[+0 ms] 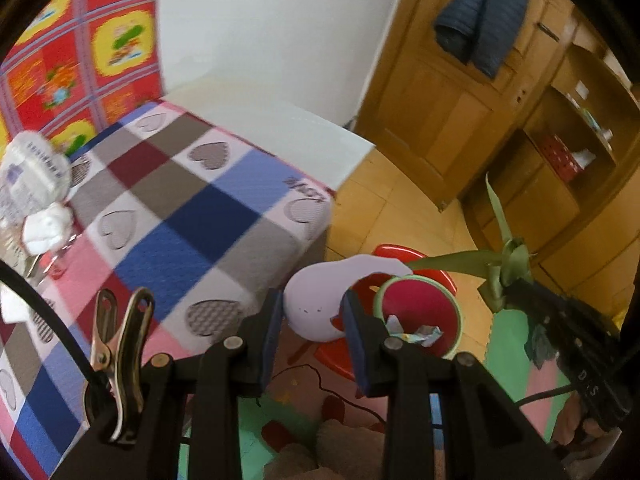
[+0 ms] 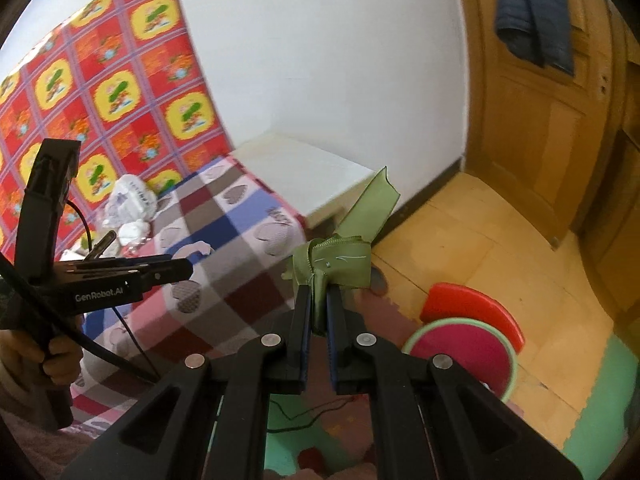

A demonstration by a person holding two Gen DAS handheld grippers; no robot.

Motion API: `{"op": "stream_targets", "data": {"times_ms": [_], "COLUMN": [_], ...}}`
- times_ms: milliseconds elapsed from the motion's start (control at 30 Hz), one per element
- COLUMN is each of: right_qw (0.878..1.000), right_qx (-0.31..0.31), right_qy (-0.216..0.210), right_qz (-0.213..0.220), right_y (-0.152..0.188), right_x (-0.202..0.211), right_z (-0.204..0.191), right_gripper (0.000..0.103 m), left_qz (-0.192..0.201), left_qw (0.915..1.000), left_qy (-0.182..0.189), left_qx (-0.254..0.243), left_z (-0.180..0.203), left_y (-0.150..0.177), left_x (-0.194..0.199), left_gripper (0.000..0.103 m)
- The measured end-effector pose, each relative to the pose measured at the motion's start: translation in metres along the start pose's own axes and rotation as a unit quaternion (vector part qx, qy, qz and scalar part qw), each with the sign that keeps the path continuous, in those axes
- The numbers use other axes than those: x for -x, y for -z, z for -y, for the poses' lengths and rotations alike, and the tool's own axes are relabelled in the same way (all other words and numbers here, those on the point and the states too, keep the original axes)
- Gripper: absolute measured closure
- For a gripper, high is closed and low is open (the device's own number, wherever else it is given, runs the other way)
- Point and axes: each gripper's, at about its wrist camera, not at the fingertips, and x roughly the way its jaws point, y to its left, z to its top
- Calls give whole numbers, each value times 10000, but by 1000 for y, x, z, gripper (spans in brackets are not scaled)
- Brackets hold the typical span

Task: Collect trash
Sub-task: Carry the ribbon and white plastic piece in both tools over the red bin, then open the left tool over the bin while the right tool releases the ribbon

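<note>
Two grippers carry trash beside the bin (image 1: pixel 460 312). Our left gripper (image 1: pixel 312 312) pinches a broken white eggshell (image 1: pixel 316 300); our right gripper (image 2: pixel 318 308) clamps a knotted green ribbon (image 2: pixel 336 260).

— What is seen at the left?
— A checked tablecloth (image 1: pixel 192 216) with grey hearts is spread over a table, and a red and yellow patterned cloth (image 2: pixel 120 92) is hung on the wall behind it.

— And at the right?
— A wooden door (image 2: pixel 532 128) is seen, with a dark blue jacket (image 1: pixel 480 12) hung on it. Wooden shelves (image 1: pixel 576 136) are set beside the door. Foam floor mats (image 2: pixel 600 412) in green and pink are laid on the yellow tiled floor (image 2: pixel 480 248).
</note>
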Motion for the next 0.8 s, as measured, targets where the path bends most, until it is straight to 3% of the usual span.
{"op": "stream_targets", "data": {"times_ms": [333, 800], "right_qw": [9981, 9914], "right_qx": [-489, -902], "right_qy": [336, 776], "right_qz": [-192, -543], "right_y": [26, 59], "right_x": [3, -19], "right_z": [58, 129], "right_gripper": [95, 95], "left_qz": [-336, -683], "left_qw": [9979, 9888], "left_qy": [293, 780], "left_qx": [-472, -1074], "left_z": [59, 135], "left_y": [-2, 5], "left_x": [-43, -103], "left_gripper": [71, 71]}}
